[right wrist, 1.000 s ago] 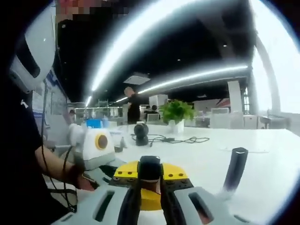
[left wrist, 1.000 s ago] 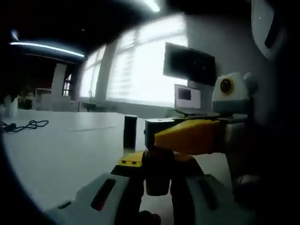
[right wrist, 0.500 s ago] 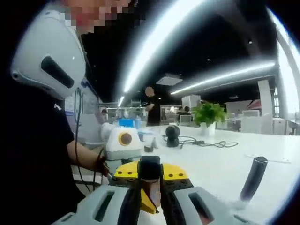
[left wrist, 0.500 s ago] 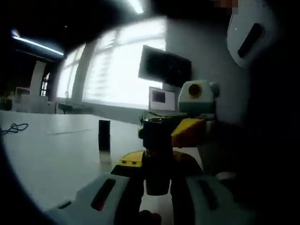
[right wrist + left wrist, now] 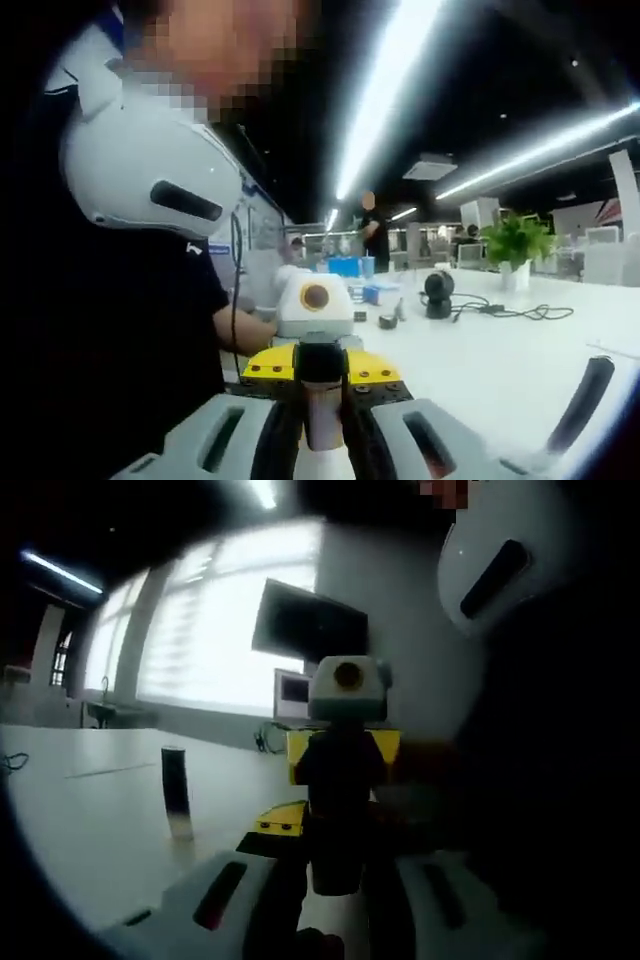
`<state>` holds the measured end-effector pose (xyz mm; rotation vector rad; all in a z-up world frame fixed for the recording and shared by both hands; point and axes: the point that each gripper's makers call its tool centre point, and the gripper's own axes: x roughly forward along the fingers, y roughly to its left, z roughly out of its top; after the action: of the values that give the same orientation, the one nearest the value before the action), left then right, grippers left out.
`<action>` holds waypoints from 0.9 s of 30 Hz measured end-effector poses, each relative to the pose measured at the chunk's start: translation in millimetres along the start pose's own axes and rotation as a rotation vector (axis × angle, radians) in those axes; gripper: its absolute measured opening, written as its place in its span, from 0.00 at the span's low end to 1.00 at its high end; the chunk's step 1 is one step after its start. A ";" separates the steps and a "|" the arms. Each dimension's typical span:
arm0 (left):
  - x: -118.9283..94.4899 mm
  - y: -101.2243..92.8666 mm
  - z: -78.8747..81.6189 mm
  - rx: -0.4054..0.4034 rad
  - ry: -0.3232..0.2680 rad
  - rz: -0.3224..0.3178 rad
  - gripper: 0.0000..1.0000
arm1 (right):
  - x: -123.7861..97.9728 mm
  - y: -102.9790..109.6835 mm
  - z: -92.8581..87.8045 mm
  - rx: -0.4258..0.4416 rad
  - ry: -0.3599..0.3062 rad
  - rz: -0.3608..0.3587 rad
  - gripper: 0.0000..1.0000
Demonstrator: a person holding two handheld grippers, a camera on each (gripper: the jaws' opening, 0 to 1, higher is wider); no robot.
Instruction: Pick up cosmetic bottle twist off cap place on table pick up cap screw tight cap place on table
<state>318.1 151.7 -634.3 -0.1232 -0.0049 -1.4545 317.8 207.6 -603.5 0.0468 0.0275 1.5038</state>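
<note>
Two grippers meet over the white bench (image 5: 90, 810), each taking one end of the same item.

Left gripper view: the left gripper (image 5: 335, 865) has its jaws closed on a dark, squat cylindrical part, the cosmetic bottle (image 5: 338, 810), held upright at the view's centre. The yellow-faced right gripper (image 5: 345, 742) meets it head-on from 12 o'clock. This opposed hold suits twisting: one side anchors, the other turns. A dark slender cylindrical tube (image 5: 176, 790) stands upright on the bench at 9 o'clock, well apart.

Right gripper view: the right gripper (image 5: 322, 425) has its jaws closed narrowly around a pale, slim upright body, with a dark cap (image 5: 321, 362) at its top against the yellow face of the opposite gripper. The bottle's long axis runs along the jaws, pointing away toward 12 o'clock. Whether the cap is seated or loose cannot be told. The dark tube leans at 4 o'clock, an effect of the lens. A green potted plant (image 5: 515, 245) stands far off at 2 o'clock.
</note>
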 end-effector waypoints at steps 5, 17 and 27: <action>0.5 -4.1 -3.4 0.001 0.011 -0.016 0.10 | 1.2 5.1 -2.9 0.002 0.019 0.038 0.09; 0.0 -4.1 -8.6 -0.007 0.009 -0.019 0.10 | 0.0 5.5 -8.6 0.014 0.019 0.039 0.09; 1.7 1.1 -14.2 0.007 0.013 -0.005 0.10 | -2.7 1.5 -17.0 0.005 0.038 0.018 0.12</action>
<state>318.4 148.8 -648.4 -0.1083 0.0007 -1.4604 315.4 205.3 -620.4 0.0229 0.0617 1.5226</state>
